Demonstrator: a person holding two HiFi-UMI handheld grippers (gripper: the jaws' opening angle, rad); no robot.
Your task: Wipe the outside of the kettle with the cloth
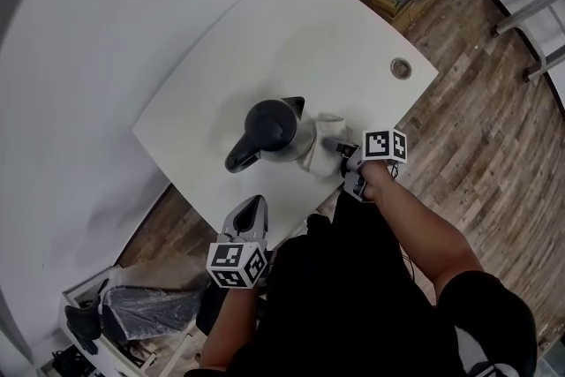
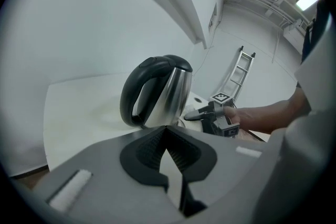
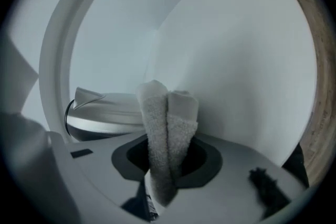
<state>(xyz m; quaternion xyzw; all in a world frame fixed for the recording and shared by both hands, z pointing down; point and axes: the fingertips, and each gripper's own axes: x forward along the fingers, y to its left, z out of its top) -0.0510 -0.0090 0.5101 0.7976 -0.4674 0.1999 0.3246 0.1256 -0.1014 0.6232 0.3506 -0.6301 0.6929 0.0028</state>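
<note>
While the R gripper [image 1: 346, 156] has its fingers clamped tight on a folded whitish cloth [image 3: 167, 128], the only print in sight is the b/w square patterns on the marker cubes [image 1: 386, 145]. The cloth end sticks out past those fingertips and presses on the steel side of the kettle [image 1: 274, 132]. It stands upright on the white table [image 1: 335, 31], black handle toward the L gripper [image 1: 250, 212]. L fingers meet at the tips w/ nothing between, kettle just ahead, apart. A round grommet [image 1: 401, 67] lies well beyond the R fingers. A ladder [image 2: 239, 68] stands behind. Bagged clutter [image 1: 146, 305] on the floor is hard to make out.
</note>
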